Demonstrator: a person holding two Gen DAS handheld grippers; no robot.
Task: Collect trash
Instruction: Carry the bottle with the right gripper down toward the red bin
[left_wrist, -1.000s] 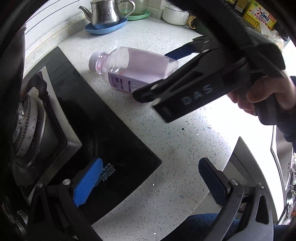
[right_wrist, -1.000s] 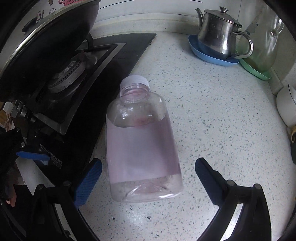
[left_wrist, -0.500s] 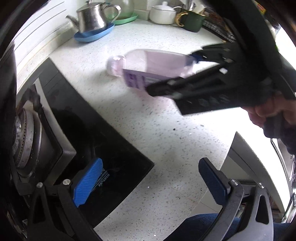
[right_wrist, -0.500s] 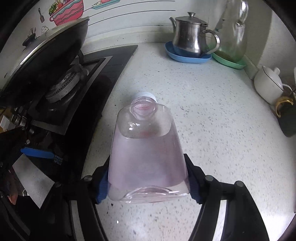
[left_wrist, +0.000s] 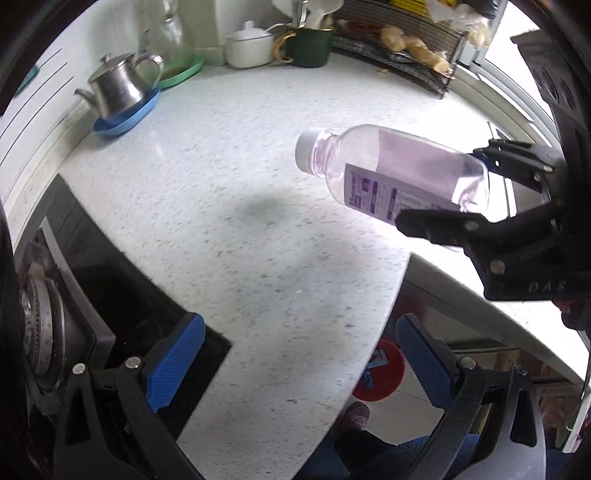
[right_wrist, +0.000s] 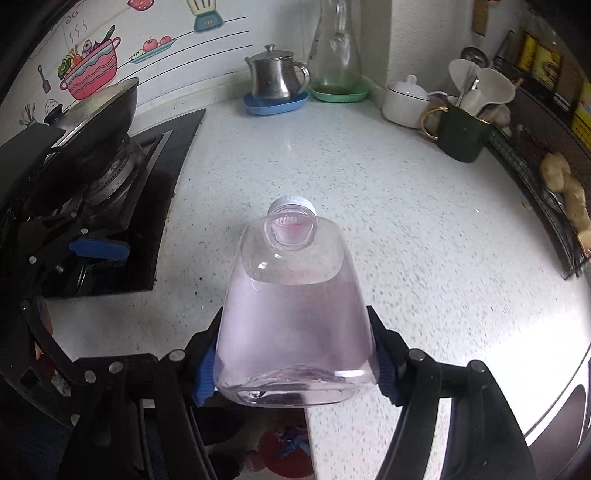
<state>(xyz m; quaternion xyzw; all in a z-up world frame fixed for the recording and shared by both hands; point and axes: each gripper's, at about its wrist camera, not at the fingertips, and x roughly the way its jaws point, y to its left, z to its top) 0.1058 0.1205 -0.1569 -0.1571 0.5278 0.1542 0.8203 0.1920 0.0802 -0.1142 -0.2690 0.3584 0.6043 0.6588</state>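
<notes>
A clear plastic bottle (right_wrist: 291, 306) with a white cap and a purple label is held sideways in the air above the speckled white counter (right_wrist: 424, 258). My right gripper (right_wrist: 295, 365) is shut on the bottle's base, one blue pad on each side. The bottle (left_wrist: 399, 173) and the right gripper (left_wrist: 476, 195) also show at the right of the left wrist view. My left gripper (left_wrist: 295, 354) is open and empty, low over the counter's front edge beside the black stove (left_wrist: 122, 295).
A steel teapot (right_wrist: 275, 79) on a blue dish, a glass jug (right_wrist: 338, 44) on a green dish, a white sugar pot (right_wrist: 406, 99) and a dark green mug (right_wrist: 461, 133) stand at the back. A wire rack (right_wrist: 546, 206) lines the right. A red bin (left_wrist: 380, 369) shows below the counter edge.
My right gripper closed on the bottle where it lay on the counter and lifted it up and back toward the counter's front edge. The left gripper stayed open.
</notes>
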